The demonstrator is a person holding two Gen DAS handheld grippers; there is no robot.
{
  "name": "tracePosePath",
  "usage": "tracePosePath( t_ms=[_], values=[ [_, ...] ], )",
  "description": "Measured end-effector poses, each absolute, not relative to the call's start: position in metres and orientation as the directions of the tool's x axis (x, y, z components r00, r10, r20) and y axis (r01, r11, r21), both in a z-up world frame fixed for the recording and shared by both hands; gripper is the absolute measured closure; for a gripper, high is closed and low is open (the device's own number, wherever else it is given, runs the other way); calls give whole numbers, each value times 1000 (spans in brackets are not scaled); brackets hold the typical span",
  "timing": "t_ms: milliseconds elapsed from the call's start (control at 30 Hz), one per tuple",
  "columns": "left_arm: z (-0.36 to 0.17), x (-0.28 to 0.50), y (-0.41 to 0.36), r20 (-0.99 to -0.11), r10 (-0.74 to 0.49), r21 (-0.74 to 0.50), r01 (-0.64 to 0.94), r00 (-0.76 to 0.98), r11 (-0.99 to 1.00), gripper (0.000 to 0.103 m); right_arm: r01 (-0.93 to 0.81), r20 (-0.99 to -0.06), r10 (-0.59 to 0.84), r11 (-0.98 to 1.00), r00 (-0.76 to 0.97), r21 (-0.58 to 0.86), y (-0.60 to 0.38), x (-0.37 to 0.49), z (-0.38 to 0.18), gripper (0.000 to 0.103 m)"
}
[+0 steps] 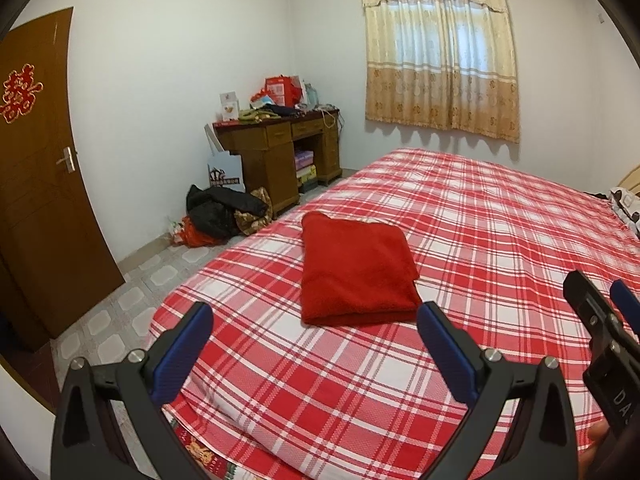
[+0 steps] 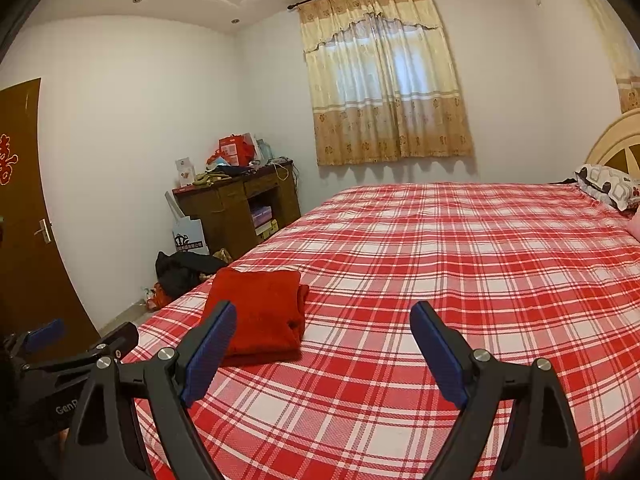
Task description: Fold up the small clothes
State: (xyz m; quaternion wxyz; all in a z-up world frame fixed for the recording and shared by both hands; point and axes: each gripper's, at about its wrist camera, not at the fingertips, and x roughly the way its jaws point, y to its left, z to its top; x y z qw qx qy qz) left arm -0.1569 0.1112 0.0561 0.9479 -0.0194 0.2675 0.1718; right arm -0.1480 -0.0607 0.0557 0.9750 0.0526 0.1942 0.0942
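A red fleece garment (image 1: 356,272) lies folded into a neat rectangle on the red-and-white plaid bed (image 1: 480,240), near its left edge. My left gripper (image 1: 316,312) hovers just short of the garment's near edge, open, nothing between its blue pads. In the right wrist view the folded garment (image 2: 260,312) sits ahead and to the left, partly behind the left finger. My right gripper (image 2: 324,310) is open and empty above the plaid cover (image 2: 440,280). Each gripper shows at the edge of the other's view: the right gripper (image 1: 604,300) and the left gripper (image 2: 84,330).
A wooden desk (image 1: 280,148) piled with boxes stands in the far corner, with dark clothes and bags (image 1: 224,212) heaped on the tiled floor beside it. A brown door (image 1: 36,184) is at left, a curtained window (image 1: 440,52) behind the bed, pillows (image 2: 612,184) at the headboard.
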Motion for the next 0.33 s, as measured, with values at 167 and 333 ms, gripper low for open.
tracePosePath(
  t_ms=[167, 333],
  values=[
    [53, -153, 111, -530, 281, 25, -316, 800, 948, 0, -162, -381, 209, 975, 901, 152, -62, -144, 51, 14],
    [49, -148, 109, -535, 319, 61, -341, 782, 938, 0, -155, -390, 207, 975, 897, 160, -65, -141, 48, 14]
  ],
)
